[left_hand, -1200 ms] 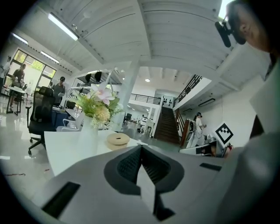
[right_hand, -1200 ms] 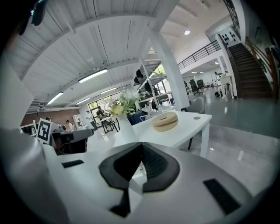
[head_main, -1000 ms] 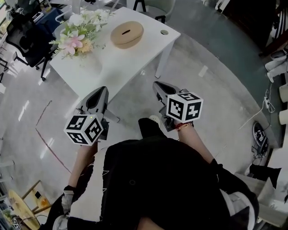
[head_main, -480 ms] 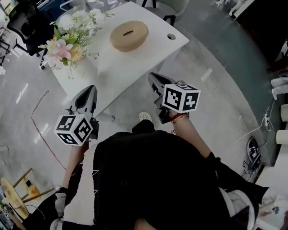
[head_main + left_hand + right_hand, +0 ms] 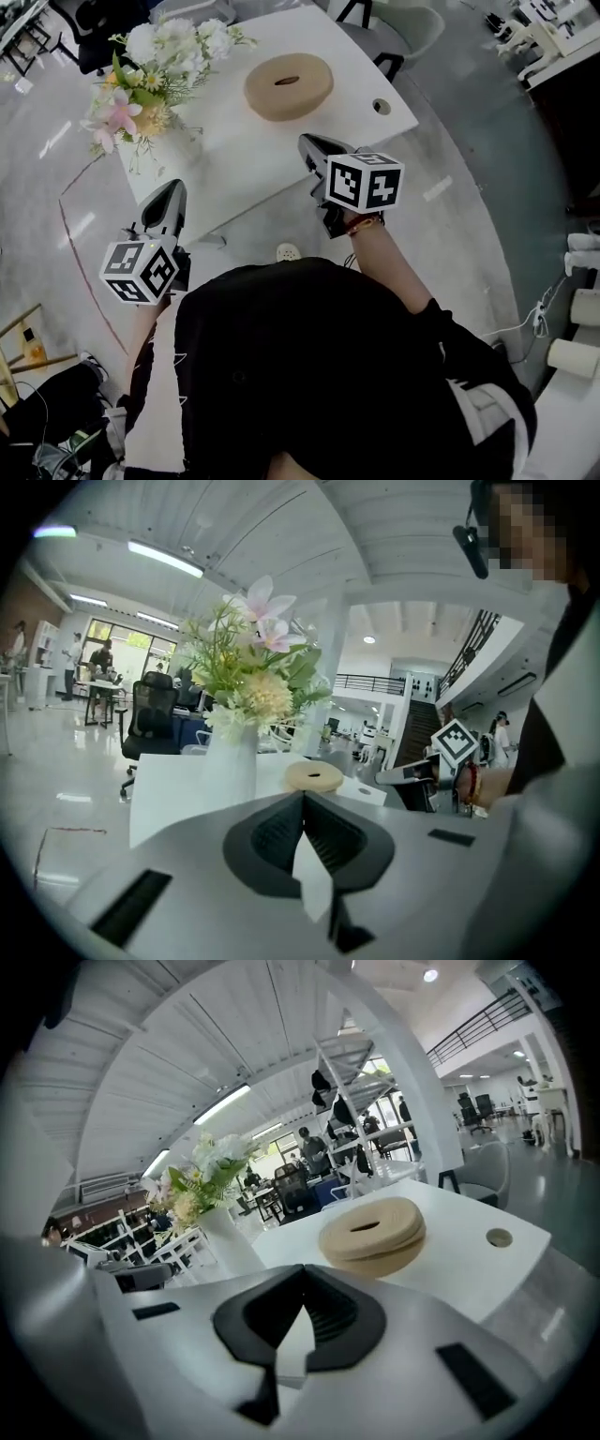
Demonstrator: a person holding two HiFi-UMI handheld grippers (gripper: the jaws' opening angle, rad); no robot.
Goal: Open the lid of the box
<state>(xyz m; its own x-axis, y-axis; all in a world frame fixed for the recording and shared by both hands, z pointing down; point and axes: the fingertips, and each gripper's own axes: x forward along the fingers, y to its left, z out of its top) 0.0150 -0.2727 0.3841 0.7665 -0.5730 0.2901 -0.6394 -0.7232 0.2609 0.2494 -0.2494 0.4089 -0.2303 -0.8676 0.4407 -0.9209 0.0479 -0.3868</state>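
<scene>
The box [image 5: 289, 85] is round, tan and wooden, its lid down and a slot in the top, standing on the white table [image 5: 244, 155]. It also shows in the left gripper view [image 5: 314, 776] and in the right gripper view [image 5: 372, 1232]. My right gripper [image 5: 308, 142] hovers over the table's near edge, short of the box, its jaws shut and empty [image 5: 302, 1296]. My left gripper [image 5: 174, 187] hangs off the table's near left corner, over the floor, also shut on nothing [image 5: 303, 799].
A white vase of flowers [image 5: 150, 70] stands on the table left of the box. A cable hole [image 5: 381, 107] is in the table's right corner. Chairs [image 5: 412, 28] stand behind the table. The person's dark clothing fills the lower head view.
The person has stepped closer to the table. Both grippers have come forward, the right one now over the table's edge. Their jaws have stayed shut.
</scene>
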